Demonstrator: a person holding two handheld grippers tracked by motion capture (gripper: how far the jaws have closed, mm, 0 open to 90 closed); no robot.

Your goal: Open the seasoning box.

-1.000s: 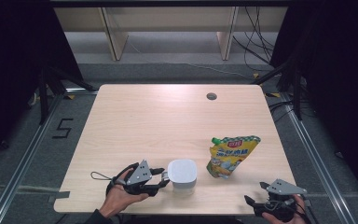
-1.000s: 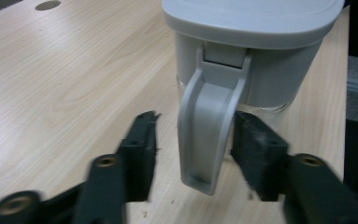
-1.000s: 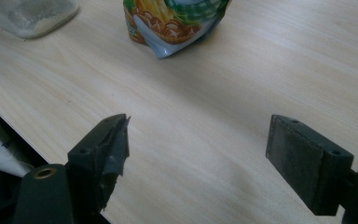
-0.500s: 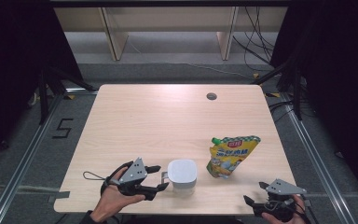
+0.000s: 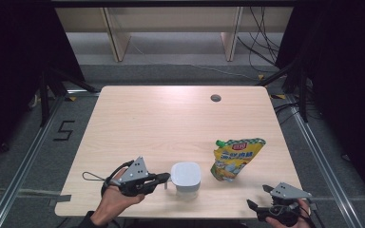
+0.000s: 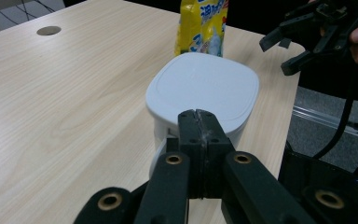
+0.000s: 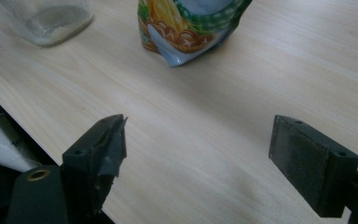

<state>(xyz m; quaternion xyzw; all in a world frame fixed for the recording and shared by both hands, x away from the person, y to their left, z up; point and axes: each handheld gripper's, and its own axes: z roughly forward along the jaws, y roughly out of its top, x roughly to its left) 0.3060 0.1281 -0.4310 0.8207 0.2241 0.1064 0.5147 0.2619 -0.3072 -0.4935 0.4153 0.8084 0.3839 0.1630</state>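
Light is falling from overhead onto the pale wooden table, leaving it evenly bright while the floor and the sides of the room are sinking into near-black. Shadows are staying short and soft; a faint one is lying under the yellow pouch. The white lid is glaring slightly, its detail washing out. Close to each gripper camera, the black jaws are blurring, and all the frames are looking a little soft and grainy.

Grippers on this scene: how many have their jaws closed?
1. The left gripper is closed at the white container; the right gripper, at the table's near-right edge, is open.
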